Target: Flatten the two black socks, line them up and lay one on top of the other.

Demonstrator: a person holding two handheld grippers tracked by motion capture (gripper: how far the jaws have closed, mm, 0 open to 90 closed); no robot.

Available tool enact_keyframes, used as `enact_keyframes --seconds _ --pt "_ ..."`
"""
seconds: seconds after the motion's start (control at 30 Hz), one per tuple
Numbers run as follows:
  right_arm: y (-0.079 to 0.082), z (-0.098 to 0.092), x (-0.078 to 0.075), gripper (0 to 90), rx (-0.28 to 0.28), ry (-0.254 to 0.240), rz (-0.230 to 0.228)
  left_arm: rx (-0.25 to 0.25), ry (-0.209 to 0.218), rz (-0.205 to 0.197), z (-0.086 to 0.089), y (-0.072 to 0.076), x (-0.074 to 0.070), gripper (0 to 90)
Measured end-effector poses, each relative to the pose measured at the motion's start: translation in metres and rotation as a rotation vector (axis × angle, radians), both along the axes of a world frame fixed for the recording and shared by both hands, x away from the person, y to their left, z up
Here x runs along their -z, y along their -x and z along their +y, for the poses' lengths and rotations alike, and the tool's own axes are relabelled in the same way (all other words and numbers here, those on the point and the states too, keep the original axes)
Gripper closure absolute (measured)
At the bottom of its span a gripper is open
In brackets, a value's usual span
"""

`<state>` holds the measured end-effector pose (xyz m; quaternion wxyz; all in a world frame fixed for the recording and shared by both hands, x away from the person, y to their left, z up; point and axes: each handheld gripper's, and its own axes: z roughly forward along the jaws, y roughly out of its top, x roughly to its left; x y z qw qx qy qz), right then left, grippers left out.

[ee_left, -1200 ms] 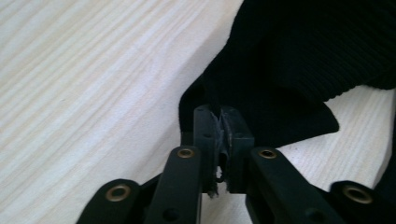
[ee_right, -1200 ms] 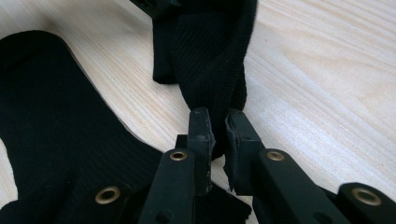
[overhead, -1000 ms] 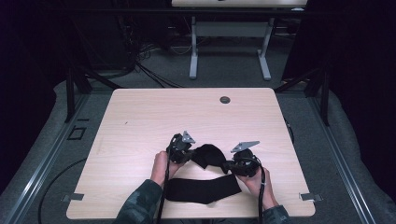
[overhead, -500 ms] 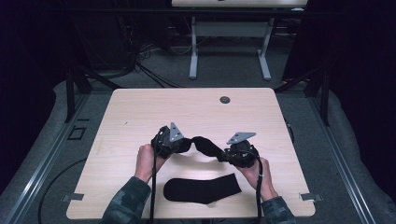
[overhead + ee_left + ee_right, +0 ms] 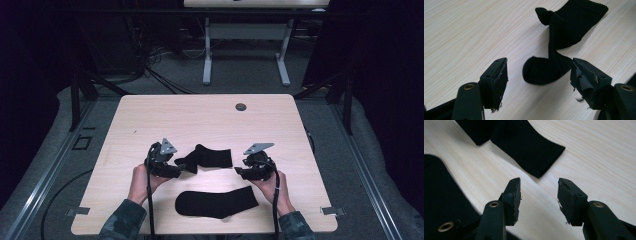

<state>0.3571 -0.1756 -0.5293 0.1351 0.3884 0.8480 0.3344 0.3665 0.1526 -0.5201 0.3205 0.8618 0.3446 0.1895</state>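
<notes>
Socks lie apart on the wooden table (image 5: 150, 115): the far sock (image 5: 207, 157), twisted at its toe end, rests between both grippers; the near sock (image 5: 217, 202) lies flat by the near edge. Left gripper (image 5: 181, 170) has just been opening, jaws now spread, with the toe between them but unpressed. Right gripper (image 5: 239, 171) has likewise been opening, nothing between its jaws. Risk: the twist could bunch if dragged, spoiling alignment. Near sock sits close to the table's near edge; ample bare surface remains far and left.
</notes>
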Motion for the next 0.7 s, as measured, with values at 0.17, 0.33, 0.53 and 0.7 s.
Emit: enact_keyframes --seconds 0.17,0.33,0.53,0.7 --pt "-0.020 0.016 0.001 53.0 -0.033 -0.004 0.004 -0.008 0.006 0.015 0.009 -0.001 0.002 28.8" --pt "-0.035 0.038 0.013 55.8 -0.083 0.058 -0.004 -0.001 0.011 0.024 0.005 -0.007 0.008 36.5" --pt "-0.044 0.046 0.031 67.6 -0.098 0.110 0.021 0.019 0.008 0.090 -0.005 -0.020 0.023 39.8" --pt "-0.042 0.042 0.036 70.7 -0.081 0.118 0.047 0.029 0.001 0.089 -0.007 -0.014 0.031 38.7"
